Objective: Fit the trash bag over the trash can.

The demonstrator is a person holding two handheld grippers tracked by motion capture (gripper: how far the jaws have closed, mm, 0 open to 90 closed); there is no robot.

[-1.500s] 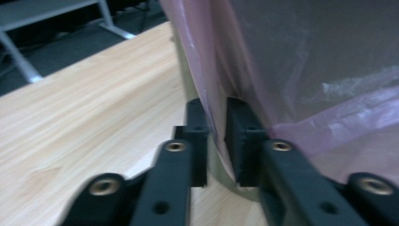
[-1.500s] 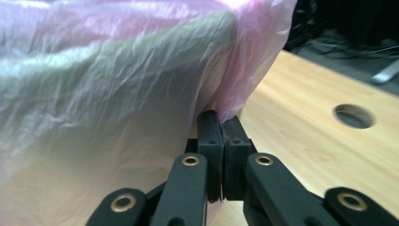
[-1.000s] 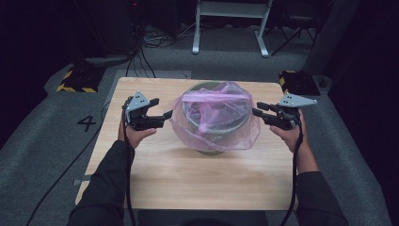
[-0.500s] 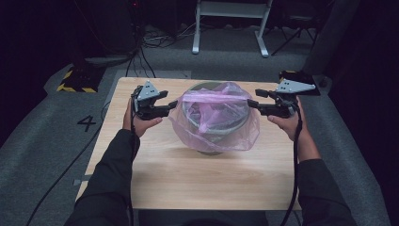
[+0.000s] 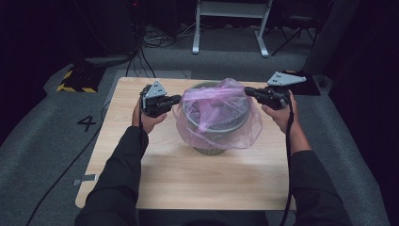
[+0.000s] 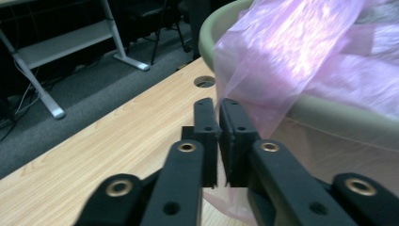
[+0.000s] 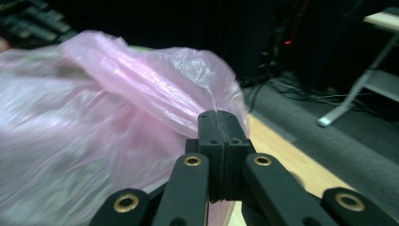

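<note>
Bare tabletop point(image 5: 197, 183) before bag-draped point(image 5: 221, 113) bin point(image 5: 211, 141)

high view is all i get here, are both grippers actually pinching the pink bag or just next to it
Observer: Yes. In the left gripper view the left gripper is shut on a fold of the pink bag, just outside the bin's rim.
Operator: and the right one
Observer: In the right gripper view the right gripper is shut too, its jaws pressed together with the film coming out at their tips.
Operator: anything on the table by the left jaws
Observer: A round hole in the tabletop, just past the left jaw tips, beside the bin.
</note>
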